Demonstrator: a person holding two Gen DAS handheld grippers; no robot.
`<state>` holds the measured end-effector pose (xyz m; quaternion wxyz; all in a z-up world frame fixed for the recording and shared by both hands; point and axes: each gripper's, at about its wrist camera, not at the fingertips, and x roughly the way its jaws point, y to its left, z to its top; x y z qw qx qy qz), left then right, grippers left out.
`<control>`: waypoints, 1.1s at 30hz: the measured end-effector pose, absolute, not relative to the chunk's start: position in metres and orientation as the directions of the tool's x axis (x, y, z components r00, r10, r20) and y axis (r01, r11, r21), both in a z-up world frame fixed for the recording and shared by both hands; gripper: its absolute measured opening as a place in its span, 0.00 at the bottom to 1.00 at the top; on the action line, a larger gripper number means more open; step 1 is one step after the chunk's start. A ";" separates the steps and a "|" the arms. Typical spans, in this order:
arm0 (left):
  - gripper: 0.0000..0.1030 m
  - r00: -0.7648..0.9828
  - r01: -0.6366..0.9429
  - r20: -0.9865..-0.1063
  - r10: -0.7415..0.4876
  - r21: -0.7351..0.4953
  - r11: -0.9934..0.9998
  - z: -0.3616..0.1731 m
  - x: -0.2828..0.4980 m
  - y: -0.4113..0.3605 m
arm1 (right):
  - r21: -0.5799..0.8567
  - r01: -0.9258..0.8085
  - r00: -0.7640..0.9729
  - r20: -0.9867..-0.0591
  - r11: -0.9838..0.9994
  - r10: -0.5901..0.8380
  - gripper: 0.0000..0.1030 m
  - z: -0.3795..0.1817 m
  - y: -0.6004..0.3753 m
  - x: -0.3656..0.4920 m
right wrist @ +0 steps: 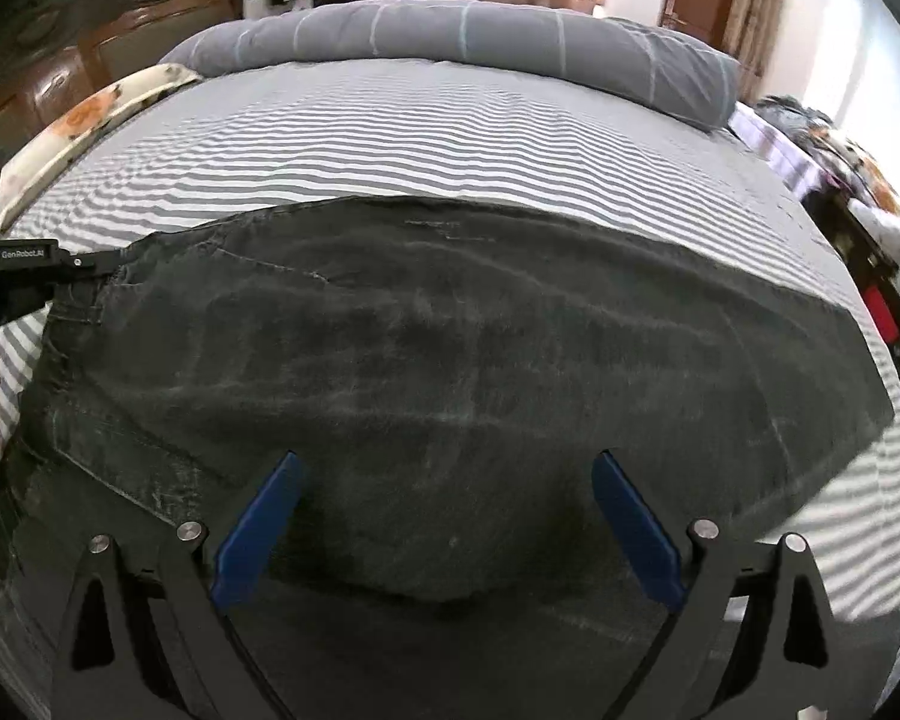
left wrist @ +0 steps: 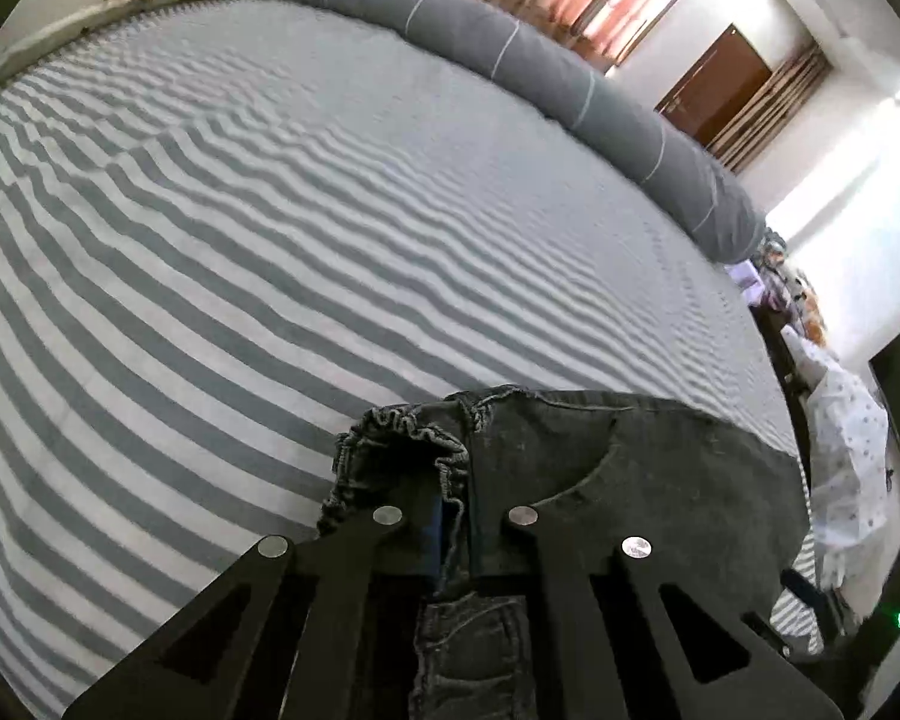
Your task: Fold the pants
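Note:
Dark grey jeans lie spread across the striped bed, folded lengthwise. My right gripper is open, its blue pads wide apart just above the middle of the pants. My left gripper is shut on the waistband end of the pants; the elastic waistband bunches between its fingers. The left gripper also shows in the right wrist view at the far left, clamped on the pants' corner.
The bed has a grey-and-white striped sheet. A long grey bolster lies along the far edge. A floral pillow sits at the far left by the wooden headboard. Cluttered furniture stands past the bed's right edge.

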<state>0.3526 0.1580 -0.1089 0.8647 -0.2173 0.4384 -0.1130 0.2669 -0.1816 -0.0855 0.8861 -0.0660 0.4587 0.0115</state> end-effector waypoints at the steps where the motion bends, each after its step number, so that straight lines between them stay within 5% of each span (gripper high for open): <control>1: 0.05 0.612 0.017 -0.698 -0.372 -0.458 0.889 -0.102 0.347 0.156 | -0.109 -0.104 0.578 -0.816 0.988 -0.029 0.93 -0.084 -0.184 0.272; 17: 0.05 0.776 0.072 -0.538 -0.328 -0.441 0.895 -0.046 0.284 0.139 | -0.136 -0.477 0.469 -0.875 0.868 0.120 0.88 -0.048 -0.226 0.392; 20: 0.05 0.789 0.071 -0.531 -0.308 -0.420 0.905 -0.040 0.277 0.133 | -0.136 -0.563 0.423 -0.895 0.815 0.143 0.77 -0.043 -0.222 0.416; 26: 0.05 0.800 0.056 -0.532 -0.278 -0.395 0.917 -0.031 0.259 0.133 | -0.070 -0.717 0.290 -0.935 0.694 0.205 0.72 -0.044 -0.215 0.450; 33: 0.05 0.799 0.021 -0.554 -0.233 -0.362 0.932 -0.019 0.258 0.126 | -0.004 -0.810 0.155 -0.966 0.586 0.207 0.48 -0.066 -0.220 0.459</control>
